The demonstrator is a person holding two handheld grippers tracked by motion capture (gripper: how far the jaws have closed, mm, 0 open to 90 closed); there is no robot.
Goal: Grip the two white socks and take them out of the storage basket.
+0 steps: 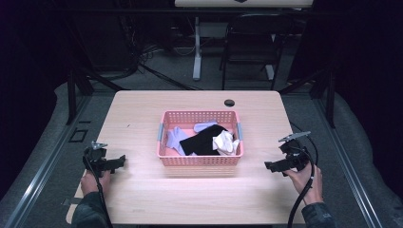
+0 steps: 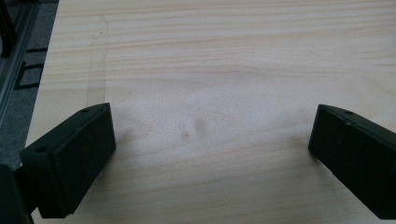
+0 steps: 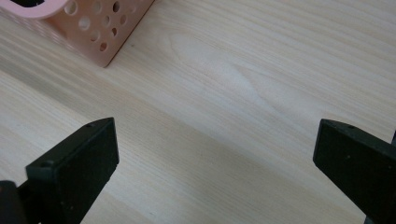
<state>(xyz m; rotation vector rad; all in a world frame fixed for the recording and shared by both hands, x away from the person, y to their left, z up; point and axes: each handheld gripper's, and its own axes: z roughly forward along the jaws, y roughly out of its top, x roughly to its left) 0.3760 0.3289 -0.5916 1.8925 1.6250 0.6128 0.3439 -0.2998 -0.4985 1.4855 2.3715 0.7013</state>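
Note:
A pink perforated basket (image 1: 199, 160) stands at the middle of the wooden table (image 1: 142, 114). Inside it lie a lavender cloth (image 1: 175, 138), a black cloth (image 1: 202, 141) and a white crumpled cloth (image 1: 225, 141). My left gripper (image 1: 121, 160) rests low over the table at the left, held by a hand, and its jaws stand wide apart over bare wood (image 2: 210, 126). My right gripper (image 1: 269, 166) is at the right of the basket, open too, with nothing between its jaws. The basket's corner (image 3: 102, 28) appears at the top left of the right gripper view.
A dark round cable hole (image 1: 229, 102) sits near the table's far edge. Beyond the table stand a black chair (image 1: 252, 42) and a white desk leg (image 1: 196, 47). Dark frame rails run along both sides of the table.

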